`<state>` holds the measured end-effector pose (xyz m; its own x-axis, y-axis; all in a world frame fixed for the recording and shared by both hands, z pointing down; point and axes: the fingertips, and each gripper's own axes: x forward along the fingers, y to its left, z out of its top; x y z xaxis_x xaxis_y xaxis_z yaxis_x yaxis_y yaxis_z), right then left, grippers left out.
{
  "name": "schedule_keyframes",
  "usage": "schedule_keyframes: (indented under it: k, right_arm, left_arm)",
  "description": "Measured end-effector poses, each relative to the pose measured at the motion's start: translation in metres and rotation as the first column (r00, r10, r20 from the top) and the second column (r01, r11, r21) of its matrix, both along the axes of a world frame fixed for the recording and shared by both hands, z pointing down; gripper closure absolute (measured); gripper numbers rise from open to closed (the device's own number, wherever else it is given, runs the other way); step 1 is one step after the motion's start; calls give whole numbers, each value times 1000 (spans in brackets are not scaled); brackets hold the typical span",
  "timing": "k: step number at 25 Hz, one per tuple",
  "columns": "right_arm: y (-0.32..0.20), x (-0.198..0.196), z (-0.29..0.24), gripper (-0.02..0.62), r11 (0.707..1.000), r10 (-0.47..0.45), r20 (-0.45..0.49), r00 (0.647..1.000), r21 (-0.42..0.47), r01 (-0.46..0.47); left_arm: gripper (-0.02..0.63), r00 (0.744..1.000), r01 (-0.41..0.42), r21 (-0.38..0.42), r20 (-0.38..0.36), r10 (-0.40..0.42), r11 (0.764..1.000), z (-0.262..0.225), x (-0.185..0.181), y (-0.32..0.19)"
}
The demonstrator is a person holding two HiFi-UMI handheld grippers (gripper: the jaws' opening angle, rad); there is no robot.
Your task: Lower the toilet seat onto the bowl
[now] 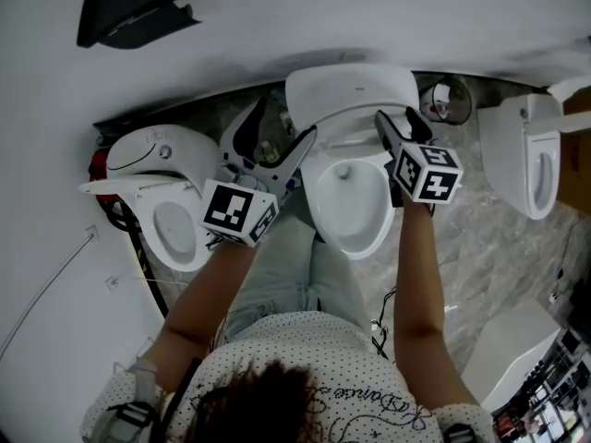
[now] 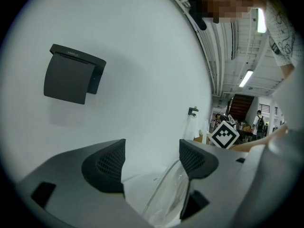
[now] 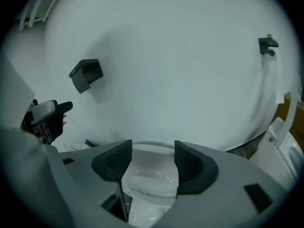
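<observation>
The right gripper [image 1: 382, 118] is clamped on the right-hand rim of the white toilet seat [image 1: 351, 86], which stands tilted above the back of the bowl [image 1: 319, 212], while the left gripper [image 1: 307, 139], jaws apart, sits just beside the seat's left edge.

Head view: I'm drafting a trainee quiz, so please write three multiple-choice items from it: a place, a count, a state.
1. Where is the black box? A on the wall, upper left; B on the floor; C on a toilet.
2. How many toilets show? A one; B two; C three.
3. The middle toilet's bowl is: A covered; B uncovered; C cloth-draped.
Answers: A, it hangs on bare wall; C, a left toilet, the middle one and a right toilet show; B, its hollow inside is visible.
</observation>
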<state>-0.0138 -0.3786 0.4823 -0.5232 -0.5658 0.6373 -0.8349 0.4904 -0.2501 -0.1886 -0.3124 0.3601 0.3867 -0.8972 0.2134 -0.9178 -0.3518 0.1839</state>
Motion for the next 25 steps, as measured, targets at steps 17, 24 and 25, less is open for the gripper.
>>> schedule_keyframes:
  k: [17,24,25]
  right_arm:
    - [46,19,-9,305,998,-4,-10,1000,-62,3]
    - [78,31,-12,302,998,9,-19,1000,-66,-11]
    - [83,33,-12,302,998,9,-21,1000,-68,-11]
  left_arm:
    - [268,986,-165,-49,0,165,985,31,37,23]
    - [285,945,-327,-97,-17,327,940,61,83,39]
    - [290,940,-339,-100,-11,340,935,65,88,42]
